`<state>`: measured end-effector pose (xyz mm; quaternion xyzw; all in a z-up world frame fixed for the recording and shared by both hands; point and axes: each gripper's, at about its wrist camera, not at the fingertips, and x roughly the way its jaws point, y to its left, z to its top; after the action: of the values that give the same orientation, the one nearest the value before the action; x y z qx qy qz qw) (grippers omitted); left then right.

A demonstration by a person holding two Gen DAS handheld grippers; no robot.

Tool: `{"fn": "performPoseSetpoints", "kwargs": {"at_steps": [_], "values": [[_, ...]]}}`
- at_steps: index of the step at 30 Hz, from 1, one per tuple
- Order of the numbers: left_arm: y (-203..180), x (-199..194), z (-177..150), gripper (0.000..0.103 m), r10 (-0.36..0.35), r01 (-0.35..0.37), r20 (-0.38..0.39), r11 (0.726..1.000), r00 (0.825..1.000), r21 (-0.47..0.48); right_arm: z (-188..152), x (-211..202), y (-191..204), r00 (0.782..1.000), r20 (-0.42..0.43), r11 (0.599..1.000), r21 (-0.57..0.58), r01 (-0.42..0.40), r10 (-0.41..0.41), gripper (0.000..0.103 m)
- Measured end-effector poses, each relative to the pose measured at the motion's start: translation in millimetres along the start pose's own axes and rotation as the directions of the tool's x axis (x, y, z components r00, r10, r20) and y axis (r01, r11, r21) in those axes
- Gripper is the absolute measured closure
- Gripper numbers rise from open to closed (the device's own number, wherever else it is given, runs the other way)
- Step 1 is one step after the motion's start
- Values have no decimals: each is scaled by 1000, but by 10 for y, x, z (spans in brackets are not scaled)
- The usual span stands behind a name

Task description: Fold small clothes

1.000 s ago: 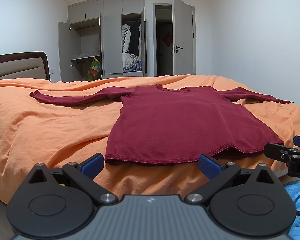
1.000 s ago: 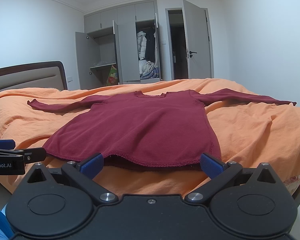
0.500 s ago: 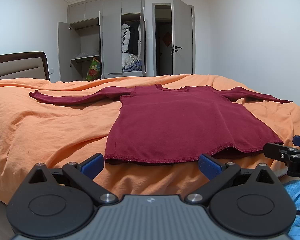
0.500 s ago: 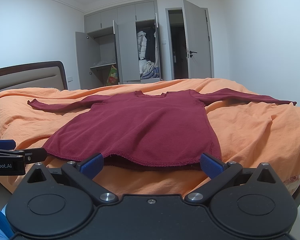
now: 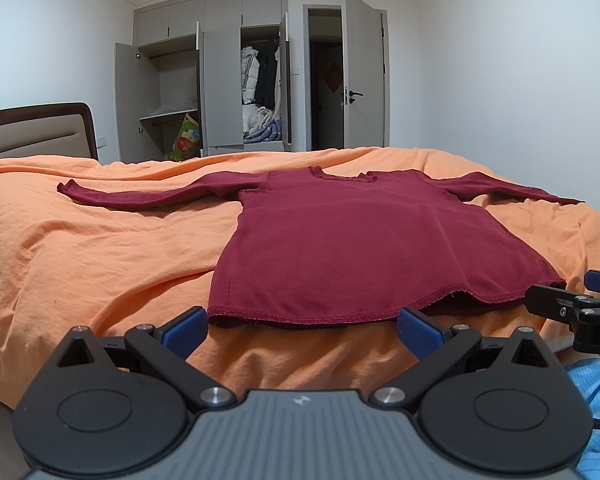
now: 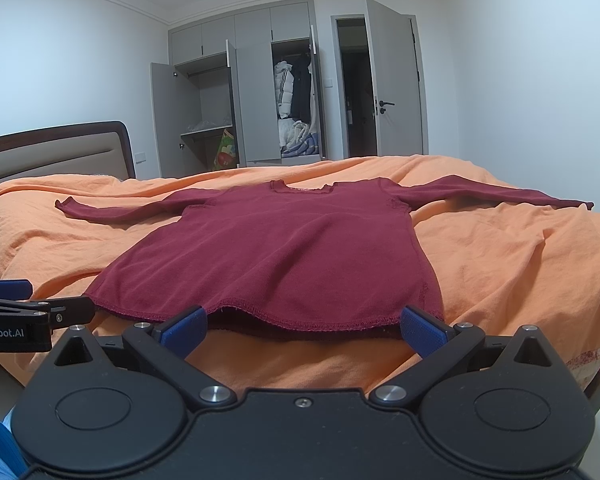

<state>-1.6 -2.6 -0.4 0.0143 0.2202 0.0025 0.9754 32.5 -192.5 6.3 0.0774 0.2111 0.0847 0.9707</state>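
Note:
A dark red long-sleeved top [image 5: 348, 244] [image 6: 284, 256] lies flat on the orange bedspread [image 5: 80, 248] [image 6: 520, 264], hem toward me and both sleeves spread out sideways. My left gripper [image 5: 302, 330] is open, held just short of the hem near its left corner, with nothing between its blue pads. My right gripper [image 6: 304, 330] is also open, just short of the hem's right half. Each gripper shows at the edge of the other's view: the right one [image 5: 580, 308] and the left one [image 6: 24, 308].
A padded headboard [image 5: 36, 132] stands at the left end of the bed. Behind the bed is a grey wardrobe [image 5: 220, 80] with open doors and clothes inside, beside an open room door [image 5: 364, 72]. Light blue fabric [image 5: 596, 400] shows at the lower right.

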Motion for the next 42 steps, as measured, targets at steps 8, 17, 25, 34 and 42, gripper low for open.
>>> {"fn": "performPoseSetpoints", "kwargs": {"at_steps": [8, 17, 25, 34, 42], "values": [[-4, 5, 2, 0, 0, 0, -1, 1000, 1000, 1, 0, -2, 0, 1000, -1, 1000, 0, 0, 0, 0], [-5, 7, 2, 0, 0, 0, -1, 1000, 1000, 1, 0, 0, 0, 1000, -2, 1000, 0, 0, 0, 0], [-16, 5, -2, 0, 1, -1, -11, 1000, 1000, -4, 14, 9, -2, 1000, -4, 1000, 0, 0, 0, 0], [30, 190, 96, 0, 24, -24, -64, 1000, 998, -10, 93, 160, 28, 997, -78, 1000, -16, 6, -7, 0], [93, 541, 534, 0, 57, -58, -53, 998, 997, -13, 430, 415, -38, 992, -115, 998, -25, 50, -53, 0]]}}
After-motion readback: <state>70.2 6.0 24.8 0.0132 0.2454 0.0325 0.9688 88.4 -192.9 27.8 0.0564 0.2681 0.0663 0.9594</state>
